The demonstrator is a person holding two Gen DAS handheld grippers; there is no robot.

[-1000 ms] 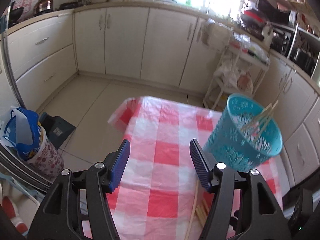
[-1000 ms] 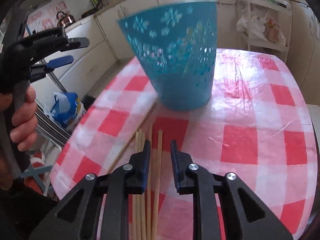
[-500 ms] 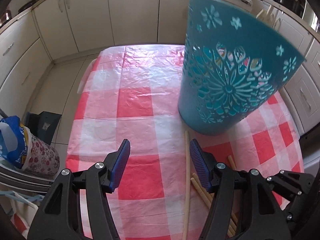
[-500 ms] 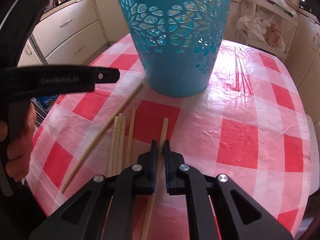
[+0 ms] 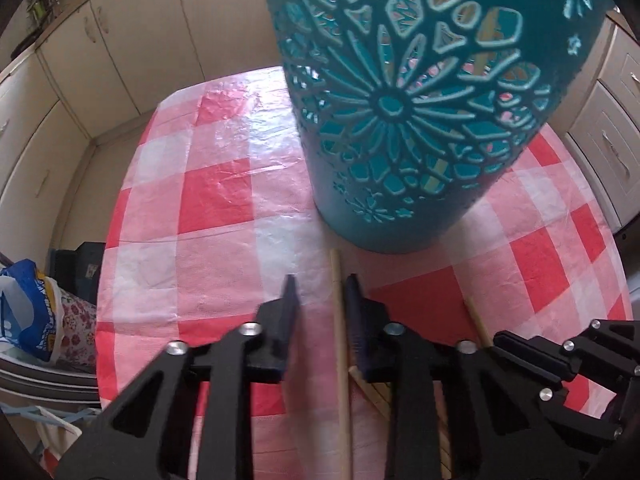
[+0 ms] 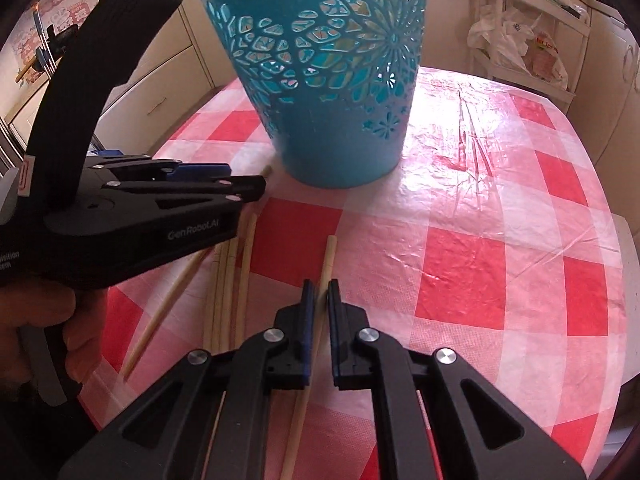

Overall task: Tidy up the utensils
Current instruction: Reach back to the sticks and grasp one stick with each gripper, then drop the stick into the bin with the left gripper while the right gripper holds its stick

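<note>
Right claw (image 6: 318, 286): fingers drawn in close on either side of a single wooden chopstick (image 6: 326, 258), which runs lengthwise between the pads and lies on the red-and-white checked tablecloth (image 6: 480, 240); whether the pads actually pinch it cannot be told. Left claw (image 5: 320, 292): fingers parted, a second chopstick (image 5: 339, 320) lying in the gap, close against the right-hand finger and clear of the left-hand one. Loose chopsticks (image 6: 226, 280): a small cluster on the cloth to the left of the right claw, roughly parallel, partly beneath the body of the left claw as seen from the right wrist camera. Teal openwork basket (image 6: 328, 80): upright on the cloth straight ahead of both claws, just beyond the far tips of the two chopsticks; pale sticks show through its cut-out wall in the left wrist view. Hand (image 6: 52, 328): wrapped around the left claw's handle. Cream cabinets (image 5: 132, 40): behind the table.
</note>
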